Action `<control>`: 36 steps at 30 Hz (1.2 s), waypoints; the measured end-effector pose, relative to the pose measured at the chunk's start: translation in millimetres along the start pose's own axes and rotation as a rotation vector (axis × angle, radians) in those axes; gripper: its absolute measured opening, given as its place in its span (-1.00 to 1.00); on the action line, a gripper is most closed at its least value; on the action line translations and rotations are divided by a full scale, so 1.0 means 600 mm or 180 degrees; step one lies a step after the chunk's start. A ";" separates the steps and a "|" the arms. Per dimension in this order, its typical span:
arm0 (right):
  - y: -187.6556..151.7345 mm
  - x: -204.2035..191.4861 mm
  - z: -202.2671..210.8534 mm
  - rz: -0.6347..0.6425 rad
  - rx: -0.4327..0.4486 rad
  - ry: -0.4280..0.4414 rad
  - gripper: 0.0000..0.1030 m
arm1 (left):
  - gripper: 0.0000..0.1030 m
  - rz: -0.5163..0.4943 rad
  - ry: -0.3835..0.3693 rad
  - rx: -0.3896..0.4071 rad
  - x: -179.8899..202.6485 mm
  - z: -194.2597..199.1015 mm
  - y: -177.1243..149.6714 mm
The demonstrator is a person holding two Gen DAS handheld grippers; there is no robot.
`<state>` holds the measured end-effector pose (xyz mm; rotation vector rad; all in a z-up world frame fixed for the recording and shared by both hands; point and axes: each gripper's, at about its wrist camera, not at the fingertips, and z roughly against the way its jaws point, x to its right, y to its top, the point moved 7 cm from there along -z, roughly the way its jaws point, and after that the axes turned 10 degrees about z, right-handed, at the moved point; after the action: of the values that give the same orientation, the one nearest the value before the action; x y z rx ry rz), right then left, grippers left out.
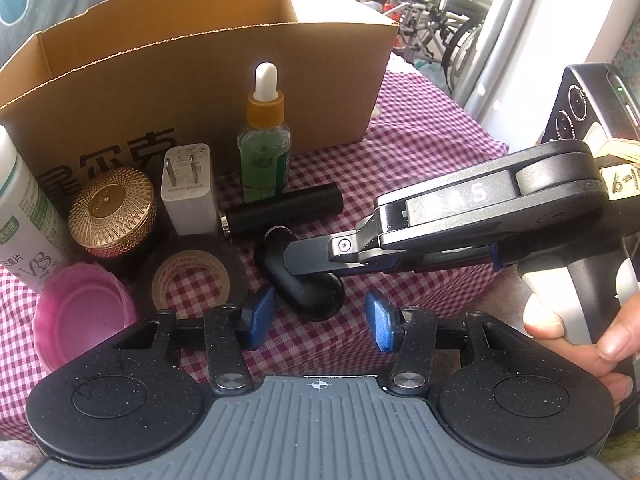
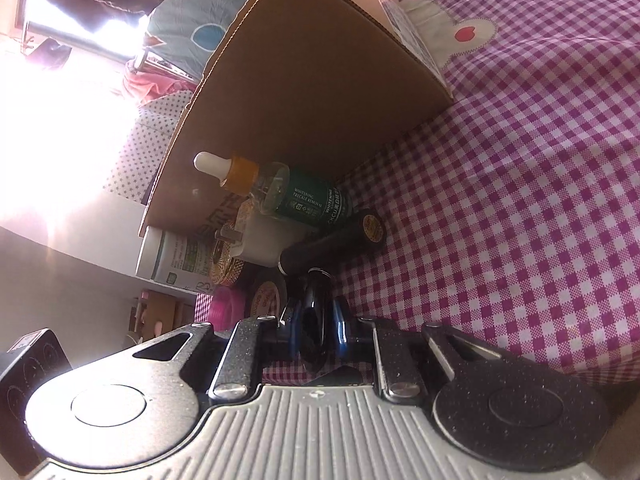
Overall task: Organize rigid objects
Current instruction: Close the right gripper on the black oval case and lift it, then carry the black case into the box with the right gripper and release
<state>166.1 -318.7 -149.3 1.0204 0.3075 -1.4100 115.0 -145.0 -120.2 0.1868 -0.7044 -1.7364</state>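
Clamped tight, the right gripper (image 2: 318, 330) has its jaws on a bent black object (image 1: 298, 280) lying on the purple checked cloth (image 1: 420, 152); the left gripper (image 1: 316, 320) hovers just short of it, jaws apart, nothing between them. Behind stands one open cardboard box (image 1: 200, 68). Before it sit one dropper bottle (image 1: 264, 140), one white plug (image 1: 188, 188), one gold lid (image 1: 112, 212), one black cylinder (image 1: 280, 210), one tape roll (image 1: 192, 280), one pink lid (image 1: 80, 312). Wheelchairs (image 1: 432, 8) sit beyond. One white bottle (image 1: 24, 220) is cut off at the left edge, and window glare washes out the right wrist view.
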 end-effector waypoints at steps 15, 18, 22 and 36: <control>-0.001 -0.004 -0.020 -0.0104 -0.0051 0.0149 -0.66 | -0.25 0.0003 0.0121 0.0060 -0.007 0.002 0.003; -0.005 -0.005 -0.008 -0.0115 -0.0013 0.0170 -0.67 | -0.37 0.0001 0.0109 0.0066 -0.009 0.006 -0.001; -0.011 -0.006 0.008 -0.0111 0.0025 0.0129 -0.67 | -0.40 0.0024 0.0052 0.0074 -0.009 0.012 -0.008; -0.007 -0.100 0.078 0.0212 0.0345 0.0117 -0.67 | -0.42 -0.0030 -0.0076 0.0528 0.006 0.119 0.008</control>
<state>132.0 -312.8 -81.3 1.1364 0.2240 -1.3607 84.3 -123.6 -59.5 0.2840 -0.8668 -1.6916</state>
